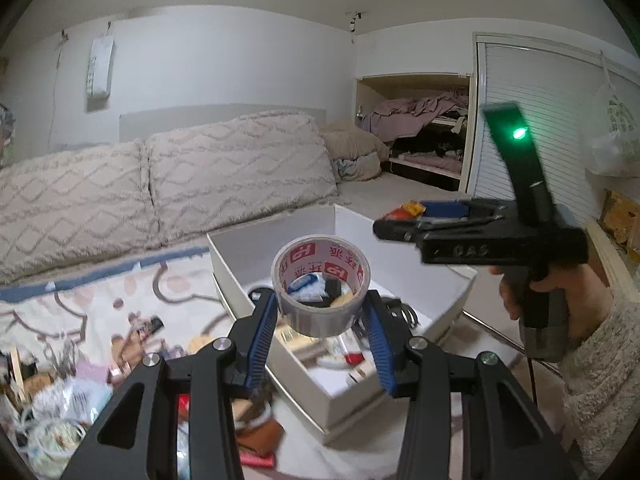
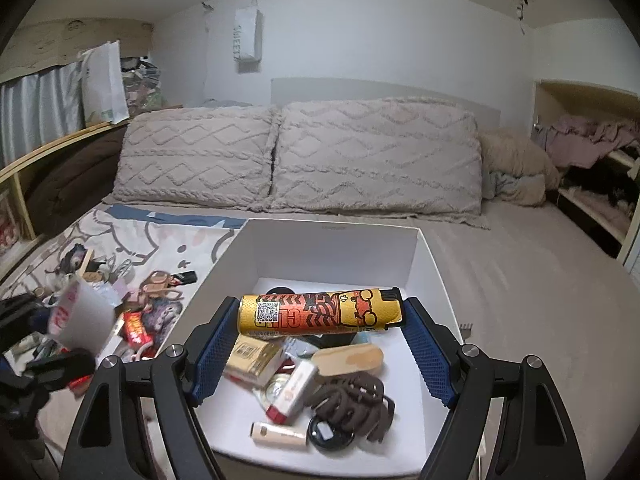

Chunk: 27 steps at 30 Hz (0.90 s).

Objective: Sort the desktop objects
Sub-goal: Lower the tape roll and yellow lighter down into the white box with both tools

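Legend for you, operator: the tape roll point(image 1: 321, 285) bears red printed characters and a red logo block on its inner core, too distorted to read. The black body of the right gripper point(image 1: 404, 226) shows scratched marks resembling "QAS". The lighter point(image 2: 320, 311) carries a QR code and large mirrored letters, partly "CLI". The hanging white bag point(image 2: 249, 36) shows vertical lettering you cannot make out.
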Motion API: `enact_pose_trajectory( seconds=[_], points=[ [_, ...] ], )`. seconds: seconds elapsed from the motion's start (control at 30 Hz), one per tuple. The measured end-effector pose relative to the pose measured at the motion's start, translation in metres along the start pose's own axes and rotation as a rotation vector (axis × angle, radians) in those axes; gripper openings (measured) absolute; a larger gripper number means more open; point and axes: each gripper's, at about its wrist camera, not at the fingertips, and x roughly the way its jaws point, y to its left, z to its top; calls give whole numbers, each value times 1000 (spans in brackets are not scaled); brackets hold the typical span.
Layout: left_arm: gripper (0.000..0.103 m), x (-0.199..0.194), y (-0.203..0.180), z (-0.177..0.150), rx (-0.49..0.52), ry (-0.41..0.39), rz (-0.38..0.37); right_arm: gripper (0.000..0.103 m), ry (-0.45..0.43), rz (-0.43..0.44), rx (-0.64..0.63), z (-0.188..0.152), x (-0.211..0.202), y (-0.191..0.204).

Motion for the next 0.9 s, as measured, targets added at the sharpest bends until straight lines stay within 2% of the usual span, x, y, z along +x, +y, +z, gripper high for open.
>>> enact_pose_trajectory(
  seconds=[0.4,0.67,0.9],
  points=[
    [44,27,-7,41,56,-25,-45,81,204,13,64,0,63,-19],
    [44,65,-7,53,44,36,-86,81,294,-6,86,-6,90,-23],
    [44,103,10,57,-10,104,-65,81,337,21,152,-9,98,-34]
  ],
)
